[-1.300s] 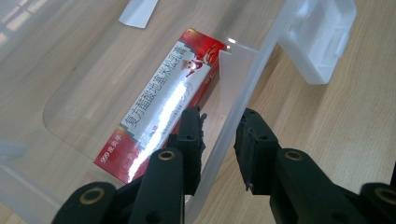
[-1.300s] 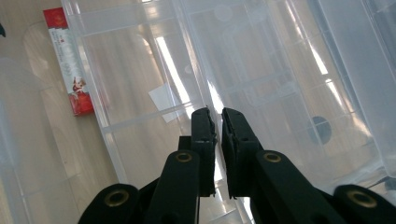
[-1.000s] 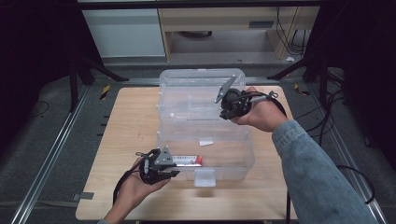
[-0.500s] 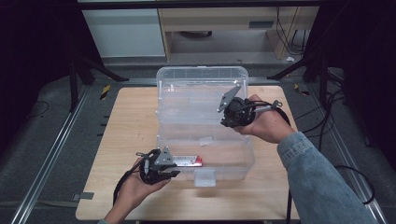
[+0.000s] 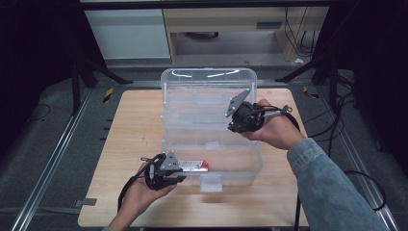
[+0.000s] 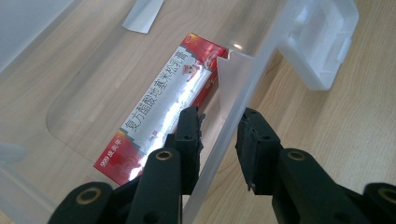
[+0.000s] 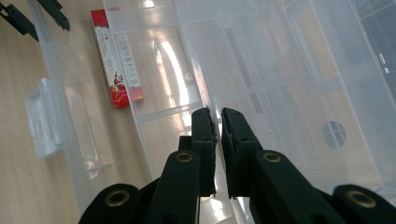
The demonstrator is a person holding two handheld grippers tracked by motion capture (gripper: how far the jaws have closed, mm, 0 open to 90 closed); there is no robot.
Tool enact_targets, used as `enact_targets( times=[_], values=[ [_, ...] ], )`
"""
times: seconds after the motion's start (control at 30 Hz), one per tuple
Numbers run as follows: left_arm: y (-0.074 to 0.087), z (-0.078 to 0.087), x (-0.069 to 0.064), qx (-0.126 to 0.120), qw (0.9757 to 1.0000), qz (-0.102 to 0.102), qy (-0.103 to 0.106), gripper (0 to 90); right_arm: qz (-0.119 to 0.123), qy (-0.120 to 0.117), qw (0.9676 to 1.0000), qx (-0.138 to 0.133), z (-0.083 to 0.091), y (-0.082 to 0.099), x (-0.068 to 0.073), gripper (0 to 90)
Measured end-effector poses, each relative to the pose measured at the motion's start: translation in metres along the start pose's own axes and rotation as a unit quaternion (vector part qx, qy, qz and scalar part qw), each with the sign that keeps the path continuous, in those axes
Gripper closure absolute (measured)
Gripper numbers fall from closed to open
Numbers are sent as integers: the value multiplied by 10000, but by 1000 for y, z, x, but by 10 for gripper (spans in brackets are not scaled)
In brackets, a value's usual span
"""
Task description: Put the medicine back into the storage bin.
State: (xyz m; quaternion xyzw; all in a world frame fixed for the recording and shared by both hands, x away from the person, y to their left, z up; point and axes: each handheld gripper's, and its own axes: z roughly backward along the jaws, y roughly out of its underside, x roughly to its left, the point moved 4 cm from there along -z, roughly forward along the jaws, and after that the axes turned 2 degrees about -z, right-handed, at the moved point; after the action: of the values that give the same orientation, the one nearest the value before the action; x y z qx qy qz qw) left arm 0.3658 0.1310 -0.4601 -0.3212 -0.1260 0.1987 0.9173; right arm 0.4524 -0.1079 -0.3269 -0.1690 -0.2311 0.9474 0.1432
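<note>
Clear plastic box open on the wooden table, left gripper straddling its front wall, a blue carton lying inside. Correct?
One thing is off: the carton is red and white, not blue, as the left gripper view shows. The rest holds: the left gripper straddles the front wall of the clear box on the table.

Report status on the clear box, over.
Left gripper straddles the clear box's front wall. Right gripper shut on the lid's edge. Red carton lies inside. Nothing in the way.
</note>
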Motion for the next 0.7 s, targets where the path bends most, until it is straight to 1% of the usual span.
enact_targets(
  times=[0.07,0.17,0.47,0.7],
  values=[
    [0,-1,0,-9,10000,1,-6,700,11,-19,10000,-17,-1,0,-2,844],
    [0,-1,0,-8,10000,-26,4,699,27,-30,10000,-15,0,1,0,849],
    [0,-1,-1,-13,10000,-29,-25,696,41,-34,10000,-76,3,7,13,851],
    [0,-1,-1,-43,10000,-49,-37,693,79,-133,9998,-96,4,15,23,850]
  ],
)
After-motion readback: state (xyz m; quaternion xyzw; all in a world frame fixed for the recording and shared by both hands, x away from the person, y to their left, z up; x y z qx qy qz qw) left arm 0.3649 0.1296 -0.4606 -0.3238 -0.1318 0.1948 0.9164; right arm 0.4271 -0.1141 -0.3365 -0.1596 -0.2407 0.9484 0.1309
